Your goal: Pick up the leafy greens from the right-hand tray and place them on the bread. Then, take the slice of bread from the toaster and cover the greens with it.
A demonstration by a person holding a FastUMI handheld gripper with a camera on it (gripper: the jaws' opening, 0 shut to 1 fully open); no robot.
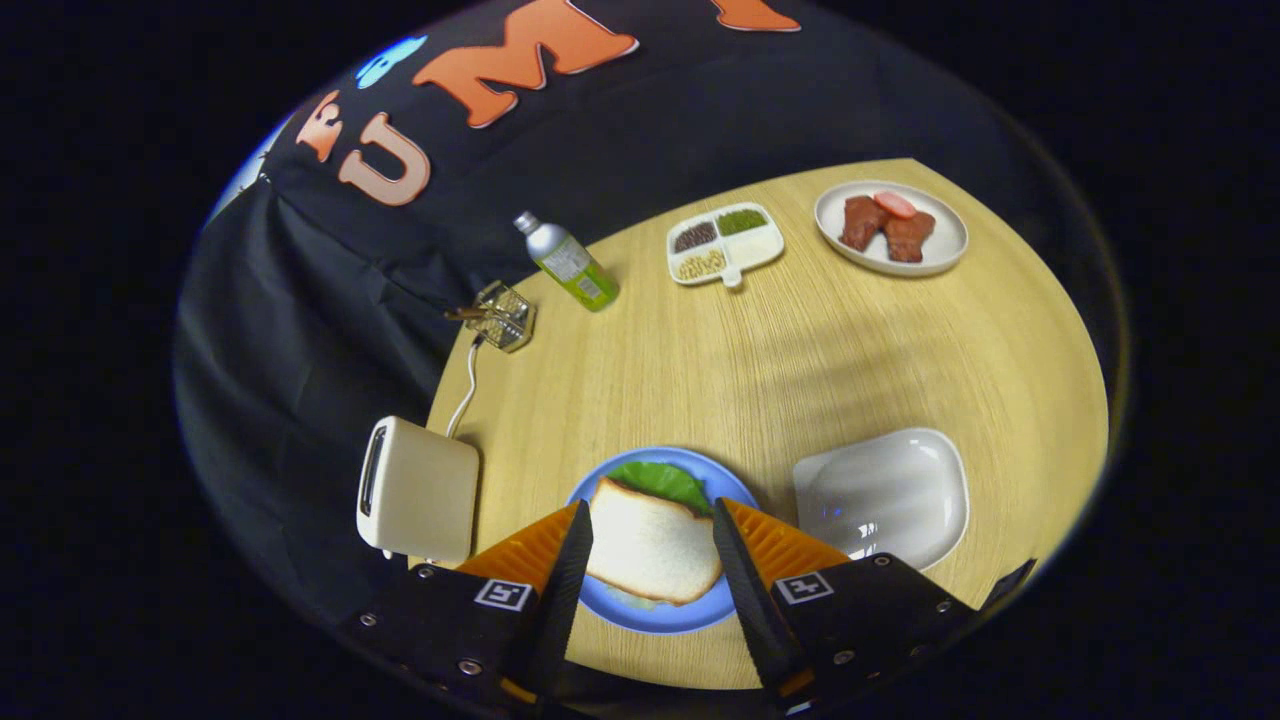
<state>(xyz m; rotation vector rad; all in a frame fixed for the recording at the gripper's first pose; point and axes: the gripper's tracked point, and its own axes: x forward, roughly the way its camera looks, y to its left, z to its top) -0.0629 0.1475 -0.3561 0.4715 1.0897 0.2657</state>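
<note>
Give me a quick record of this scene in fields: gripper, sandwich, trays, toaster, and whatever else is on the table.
gripper: gripper open, fingers either side of the bread slice, apparently above it
sandwich: bread slice lies over leafy greens on blue plate
right-hand tray: white tray, holds no food
toaster: toaster beside the plate, cable running back
far side: bottle, divided dish of grains, plate of meat
surface: wooden table
</note>
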